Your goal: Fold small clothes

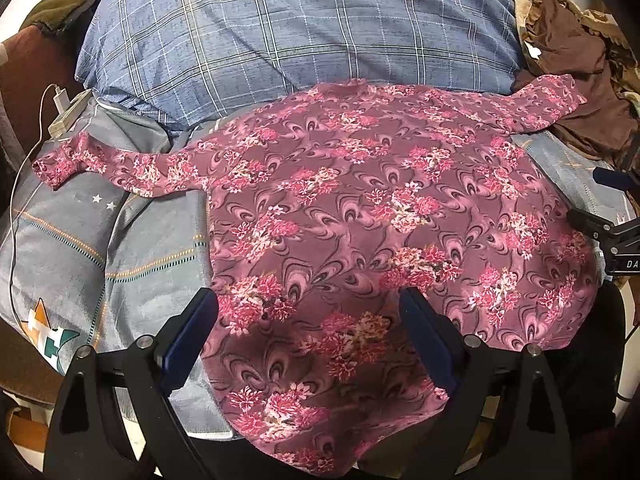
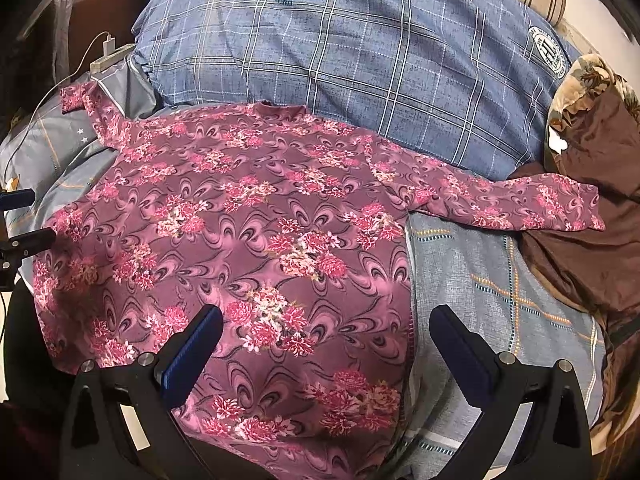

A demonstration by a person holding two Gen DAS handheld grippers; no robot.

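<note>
A pink floral long-sleeved top (image 1: pixel 360 208) (image 2: pixel 240 220) lies spread flat on a grey bedsheet (image 1: pixel 100 248) (image 2: pixel 472 272), both sleeves stretched out sideways. My left gripper (image 1: pixel 310 316) hovers open over the garment's lower left part, nothing between its fingers. My right gripper (image 2: pixel 326 332) hovers open over the garment's lower right edge, its right finger (image 2: pixel 460 344) above the sheet. The right gripper's fingertips show at the left wrist view's right edge (image 1: pixel 600 204). The left gripper's tips show at the right wrist view's left edge (image 2: pixel 24 216).
A blue plaid pillow (image 1: pixel 300 28) (image 2: pixel 360 52) lies behind the top. A white power strip (image 1: pixel 68 114) (image 2: pixel 110 56) with a cable sits at the far left. Brown cloth (image 1: pixel 576 80) (image 2: pixel 588 208) is heaped on the right, under one sleeve end.
</note>
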